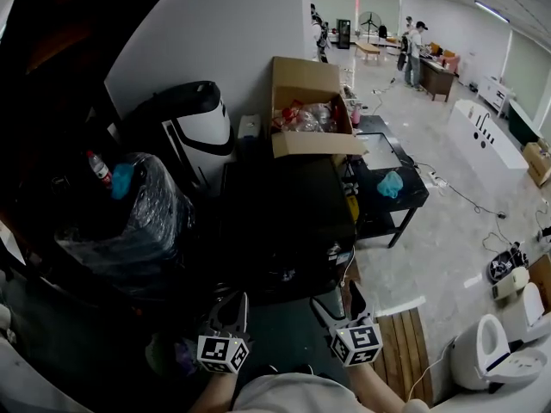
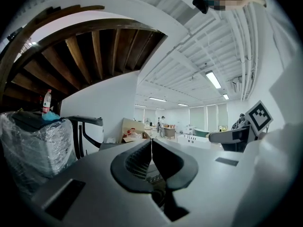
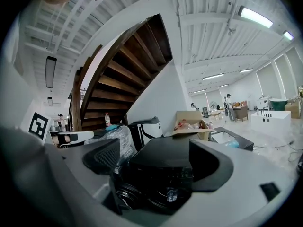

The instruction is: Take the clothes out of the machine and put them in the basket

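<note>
Pre-grasp step is judged: left gripper (image 1: 231, 308) jaws clenched empty, right gripper (image 1: 342, 303) jaws released facing the machine (image 1: 284, 218); reaching inside is needed next.

The head camera is looking steeply down from above, with the black machine (image 1: 288, 218) at the frame's centre and the left gripper (image 1: 231, 304) and right gripper (image 1: 337, 299) at the lower edge. The left gripper camera is sitting low, facing out across the room. The right gripper camera is facing the machine from close up. All three views are sharing the cardboard box (image 1: 306, 84) and the plastic-wrapped bundle (image 1: 142, 222).
</note>
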Demonstrator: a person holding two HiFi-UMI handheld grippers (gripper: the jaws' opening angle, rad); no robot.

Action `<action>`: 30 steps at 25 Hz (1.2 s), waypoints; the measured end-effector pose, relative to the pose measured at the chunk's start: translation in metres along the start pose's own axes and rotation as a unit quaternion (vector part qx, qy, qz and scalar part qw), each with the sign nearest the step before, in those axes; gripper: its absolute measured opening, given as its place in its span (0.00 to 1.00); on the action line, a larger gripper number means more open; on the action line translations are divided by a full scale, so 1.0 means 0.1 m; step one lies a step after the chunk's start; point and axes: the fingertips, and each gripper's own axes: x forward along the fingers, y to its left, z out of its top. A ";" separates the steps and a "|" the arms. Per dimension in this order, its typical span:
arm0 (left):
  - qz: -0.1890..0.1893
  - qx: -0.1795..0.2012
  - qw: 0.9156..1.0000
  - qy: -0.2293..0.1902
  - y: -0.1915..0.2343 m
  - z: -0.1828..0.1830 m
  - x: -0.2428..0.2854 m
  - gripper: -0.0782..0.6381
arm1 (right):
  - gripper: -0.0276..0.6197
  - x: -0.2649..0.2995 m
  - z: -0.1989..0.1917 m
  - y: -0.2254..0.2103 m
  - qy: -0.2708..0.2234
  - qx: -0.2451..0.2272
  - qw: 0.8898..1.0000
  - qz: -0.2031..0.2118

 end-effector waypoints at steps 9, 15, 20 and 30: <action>0.008 -0.008 1.000 0.004 0.16 -0.08 0.01 0.14 | 0.75 0.10 -0.07 0.08 0.004 0.003 1.000 0.002; 0.003 -0.013 1.000 0.013 0.36 -0.20 -0.03 0.14 | 0.75 0.24 -0.16 0.22 0.010 0.005 1.000 -0.007; 0.000 -0.011 1.000 0.022 0.63 -0.31 -0.05 0.14 | 0.75 0.41 -0.26 0.36 0.012 0.009 1.000 -0.015; 0.006 -0.013 0.999 0.031 1.01 -0.88 0.05 0.14 | 0.74 0.79 -0.66 0.22 -0.005 0.010 0.999 -0.043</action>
